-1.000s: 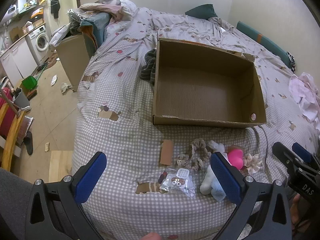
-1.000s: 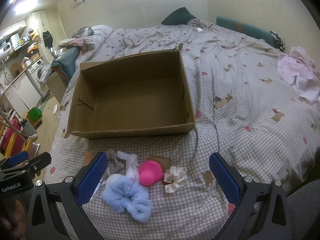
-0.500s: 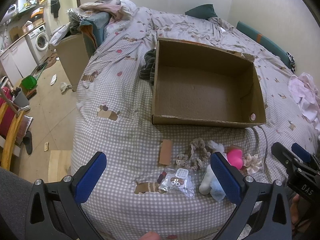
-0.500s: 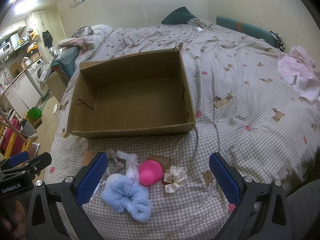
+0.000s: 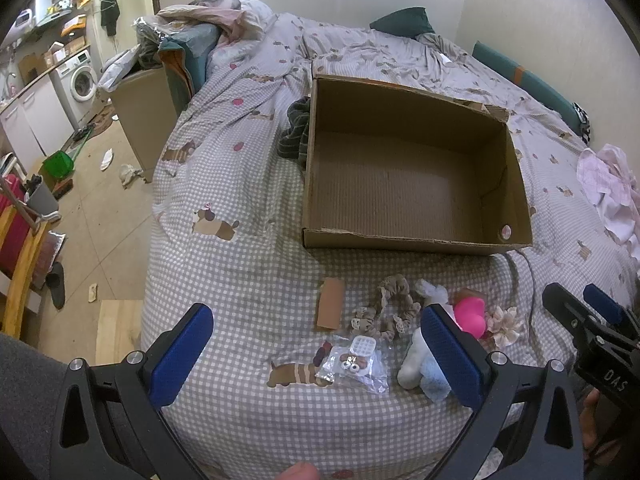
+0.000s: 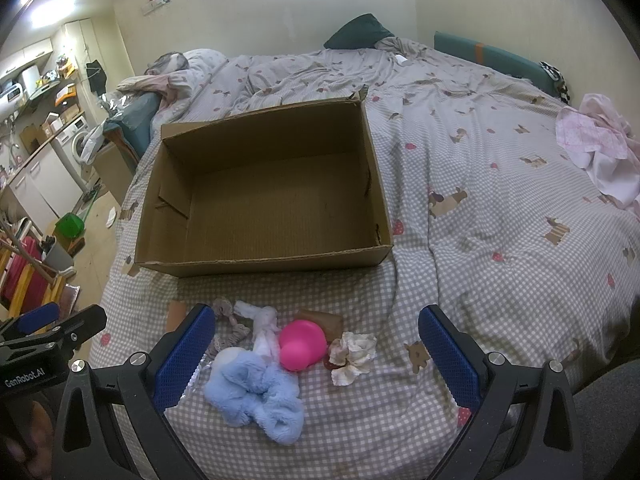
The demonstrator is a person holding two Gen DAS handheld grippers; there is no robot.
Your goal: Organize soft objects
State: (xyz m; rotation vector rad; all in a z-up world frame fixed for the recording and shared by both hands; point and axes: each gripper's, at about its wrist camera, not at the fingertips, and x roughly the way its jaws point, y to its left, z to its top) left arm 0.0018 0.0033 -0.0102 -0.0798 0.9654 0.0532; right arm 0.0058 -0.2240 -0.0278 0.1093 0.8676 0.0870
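Both grippers, left gripper (image 5: 316, 356) and right gripper (image 6: 316, 354), are hovering spread and empty; blue scrunchie (image 6: 256, 396) lying between right fingers, needing descent before boxing into box (image 6: 260, 258).

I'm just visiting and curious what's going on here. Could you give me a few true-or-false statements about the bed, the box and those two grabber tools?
1. The box holds no soft items. True.
2. The right gripper is clamped on the blue scrunchie. False: it is open and holds nothing.
3. The pink ball lies on the bed in front of the box. True.
4. The left gripper is shut. False: it is open too.
5. The beige scrunchie is inside the box. False: it lies on the bed, outside it.
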